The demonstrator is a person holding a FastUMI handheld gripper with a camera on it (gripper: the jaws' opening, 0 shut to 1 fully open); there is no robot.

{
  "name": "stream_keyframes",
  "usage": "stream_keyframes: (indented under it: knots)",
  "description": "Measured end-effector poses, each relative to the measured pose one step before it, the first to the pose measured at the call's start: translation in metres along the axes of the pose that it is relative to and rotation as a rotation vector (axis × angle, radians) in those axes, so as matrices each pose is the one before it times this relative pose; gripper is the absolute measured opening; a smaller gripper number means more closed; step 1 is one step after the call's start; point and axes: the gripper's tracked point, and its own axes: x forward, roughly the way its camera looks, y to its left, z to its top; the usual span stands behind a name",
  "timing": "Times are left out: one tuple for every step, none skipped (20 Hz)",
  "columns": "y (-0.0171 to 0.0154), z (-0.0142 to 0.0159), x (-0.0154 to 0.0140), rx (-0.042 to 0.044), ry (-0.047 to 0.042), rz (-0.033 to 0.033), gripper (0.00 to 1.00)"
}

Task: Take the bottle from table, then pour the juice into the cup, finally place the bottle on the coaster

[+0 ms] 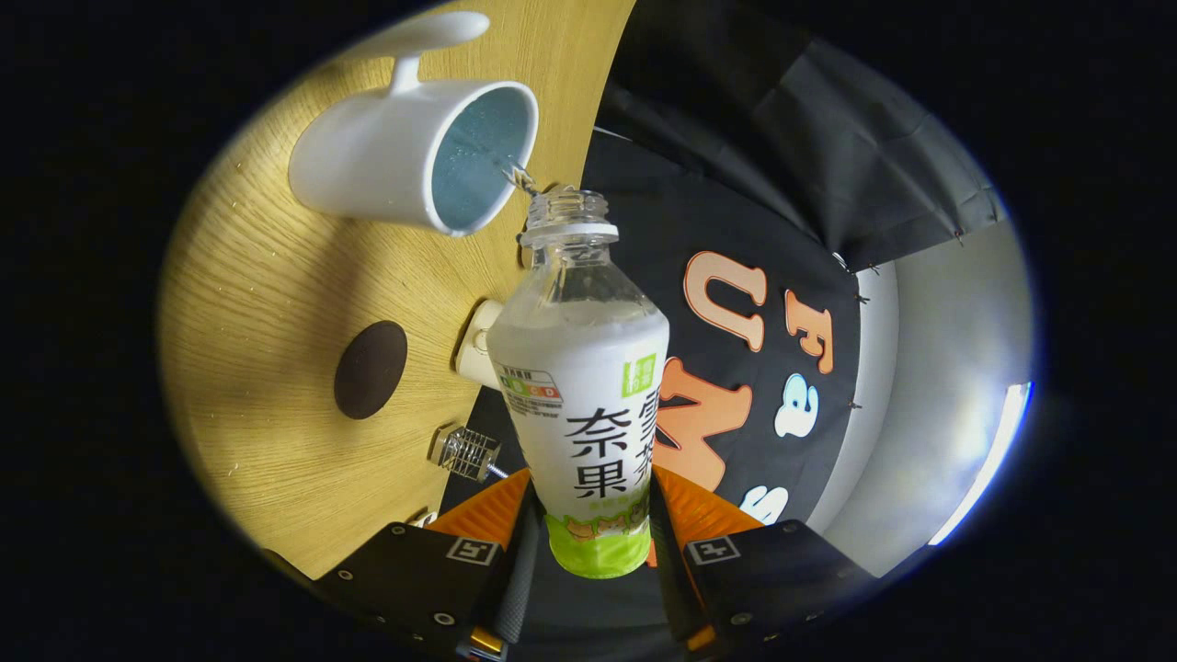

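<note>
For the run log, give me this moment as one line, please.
phase: pouring | gripper: shut on bottle, tilted, cap off | stream entering cup | coaster: bare, on table

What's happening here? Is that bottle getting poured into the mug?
Yes. A gripper held by a person is shut on a bottle, one finger on each side. The bottle has no cap on and is tipped toward a white cup on the wooden table. A thin stream runs from the bottle's mouth into the cup. The dark round coaster sits bare on the table, waiting for the bottle.
</note>
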Motion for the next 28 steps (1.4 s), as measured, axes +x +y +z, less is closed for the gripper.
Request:
stream_keyframes:
  knots:
    - [0.0002,0.00201,0.00028,-0.0073,-0.00738,0.00042,0.6]
    - [0.00085,0.00191,0.00083,-0.00698,-0.00677,0.00035,0.59]
    - [-0.0001,0.00163,-0.00089,-0.00586,-0.0018,-0.00072,0.59]
    - [0.00099,-0.00046,0.00083,-0.00168,0.0003,-0.00116,0.59]
    - [-0.00111,-0.00028,-0.00028,-0.00339,0.0025,-0.00029,0.59]
    - [-0.00121,-0.00201,0.00117,-0.00772,0.00259,-0.00475,0.59]
    - [-0.00196,0.00004,0.00028,-0.00783,0.00105,-0.00408,0.59]
    - [-0.00031,-0.00047,0.00082,-0.0067,-0.00026,-0.00181,0.59]
    - [-0.00149,0.00104,-0.00002,-0.00665,-0.00473,-0.00287,0.59]
    - [-0.00167,-0.00019,0.00126,-0.00638,-0.0026,-0.0023,0.6]
    - [-0.00198,0.00041,-0.00025,-0.00146,-0.00073,-0.00395,0.59]
    - [-0.00044,-0.00046,0.00095,-0.00186,-0.00005,-0.0006,0.59]
    - [-0.00097,0.00029,0.00038,-0.00704,-0.00158,-0.00265,0.59]
    - [-0.00137,-0.00001,0.00131,-0.0114,-0.00304,-0.00424,0.59]
    - [-0.00061,0.00109,0.00048,-0.01095,-0.00326,-0.00343,0.6]
    - [0.00058,-0.00168,0.00154,-0.01068,-0.0019,0.00369,0.59]
    - [0.00113,0.0006,0.00005,-0.00574,-0.00439,0.00173,0.59]
    - [0.00111,0.00197,-0.00034,-0.00193,-0.00627,-0.00011,0.59]
    - [-0.00021,0.00273,-0.00027,-0.00715,-0.00884,-0.00258,0.59]
    - [-0.00382,0.00226,0.00085,-0.01156,-0.00771,-0.00697,0.59]
    - [-0.00332,0.001,0.00048,-0.01019,-0.00516,-0.00796,0.59]
    - [-0.00244,-0.00131,0.00182,-0.01154,-0.0043,-0.00569,0.59]
    - [-0.00204,0.0002,0.00044,-0.01094,-0.00323,-0.00416,0.59]
    - [0.0005,-0.00033,0.00058,-0.00746,-0.00343,0.00402,0.59]
    - [-0.00175,0.00098,0.00018,-0.01079,-0.0058,-0.00358,0.59]
    - [-0.00309,-0.00018,0.00088,-0.01615,-0.00804,-0.00648,0.59]
    - [-0.00304,0.00073,0.00007,-0.01475,-0.00435,-0.00647,0.59]
    - [-0.00114,-0.00086,0.0005,-0.00922,-0.00555,-0.00463,0.59]
